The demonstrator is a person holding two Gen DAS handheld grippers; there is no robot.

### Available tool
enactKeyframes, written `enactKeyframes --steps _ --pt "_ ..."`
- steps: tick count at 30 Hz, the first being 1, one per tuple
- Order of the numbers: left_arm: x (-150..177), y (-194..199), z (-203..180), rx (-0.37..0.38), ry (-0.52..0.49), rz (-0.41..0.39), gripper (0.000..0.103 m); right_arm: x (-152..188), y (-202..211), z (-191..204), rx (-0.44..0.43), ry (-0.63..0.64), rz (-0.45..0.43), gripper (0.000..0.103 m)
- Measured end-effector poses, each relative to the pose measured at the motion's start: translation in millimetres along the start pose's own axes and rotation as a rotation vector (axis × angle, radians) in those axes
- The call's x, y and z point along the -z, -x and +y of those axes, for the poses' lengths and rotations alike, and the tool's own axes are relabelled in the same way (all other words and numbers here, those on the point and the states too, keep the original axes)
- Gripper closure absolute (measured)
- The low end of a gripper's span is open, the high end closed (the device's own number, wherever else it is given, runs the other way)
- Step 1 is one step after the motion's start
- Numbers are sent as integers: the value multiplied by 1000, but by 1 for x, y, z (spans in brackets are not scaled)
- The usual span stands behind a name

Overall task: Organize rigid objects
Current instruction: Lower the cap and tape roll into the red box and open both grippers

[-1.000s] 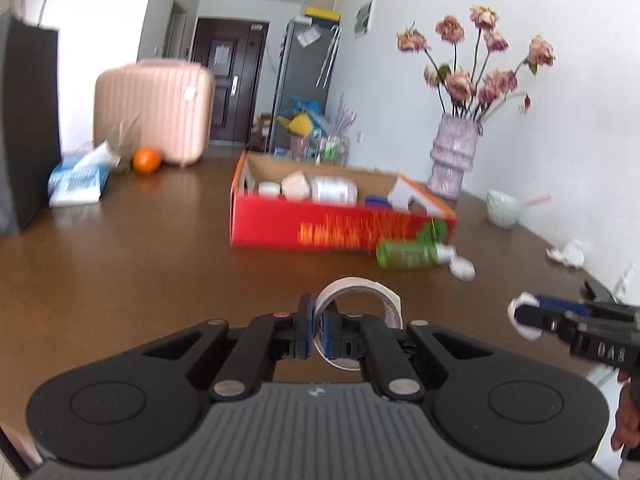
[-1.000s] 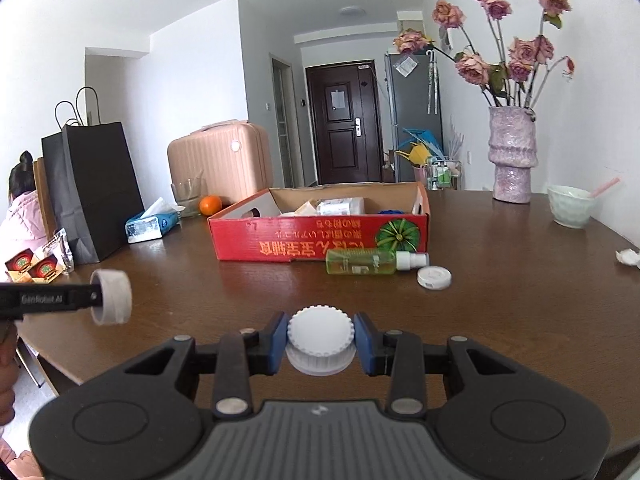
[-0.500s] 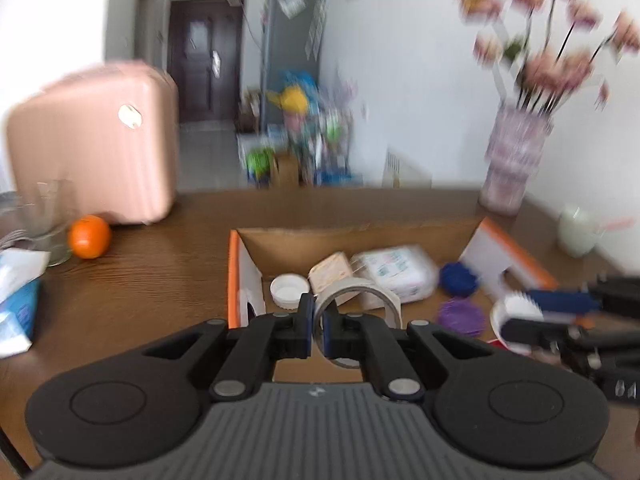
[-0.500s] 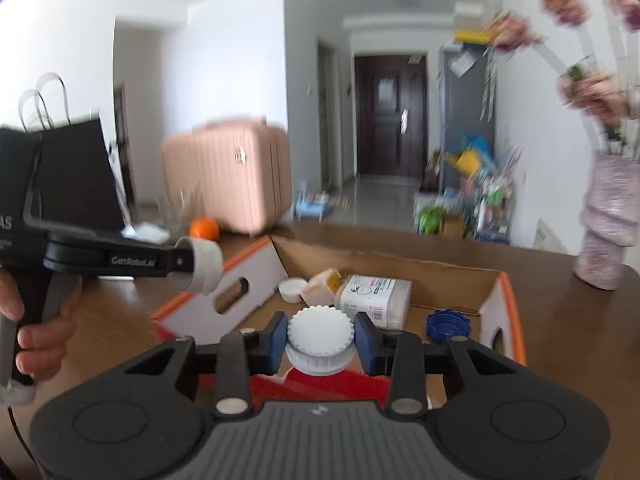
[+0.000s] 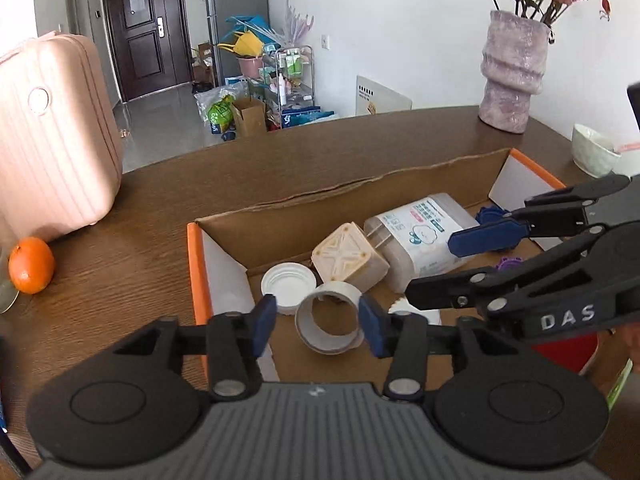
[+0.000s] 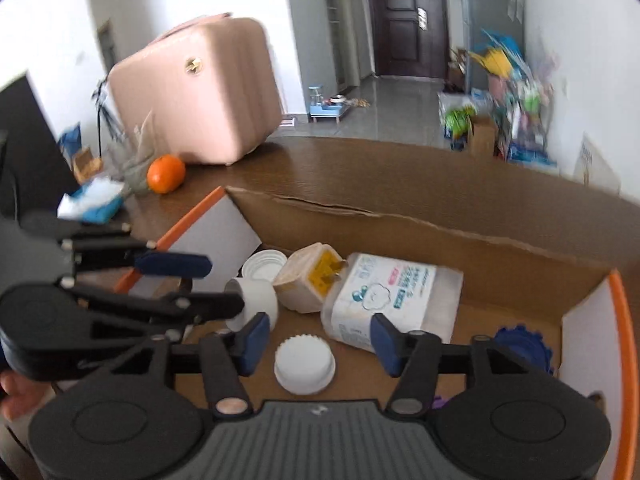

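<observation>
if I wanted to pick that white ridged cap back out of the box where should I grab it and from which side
Grip the white ridged cap across its ribbed rim, coming straight down from above. It sits flat on the cardboard box floor between the open right gripper fingers, with free space either side.

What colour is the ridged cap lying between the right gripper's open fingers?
White; the ridged cap shows best in the right wrist view, inside the cardboard box.

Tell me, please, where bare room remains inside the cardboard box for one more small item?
Bare floor shows between the white ridged cap and the blue lid, below the wipes pack. The left end is crowded: tape roll, open white lid, beige block.
</observation>
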State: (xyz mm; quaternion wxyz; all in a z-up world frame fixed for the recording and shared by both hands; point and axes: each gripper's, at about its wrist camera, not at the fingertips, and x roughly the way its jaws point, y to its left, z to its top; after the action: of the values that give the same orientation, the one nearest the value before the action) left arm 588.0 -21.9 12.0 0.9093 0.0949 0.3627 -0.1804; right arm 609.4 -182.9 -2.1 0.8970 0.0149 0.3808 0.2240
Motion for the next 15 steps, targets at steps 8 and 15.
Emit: enactKeyframes --steps 8,15 --pt "-5 18 -4 -69 -5 -7 44 3 8 0 7 7 -34 44" --pt "-11 92 9 -151 70 -46 20 6 61 -3 55 19 -74 43"
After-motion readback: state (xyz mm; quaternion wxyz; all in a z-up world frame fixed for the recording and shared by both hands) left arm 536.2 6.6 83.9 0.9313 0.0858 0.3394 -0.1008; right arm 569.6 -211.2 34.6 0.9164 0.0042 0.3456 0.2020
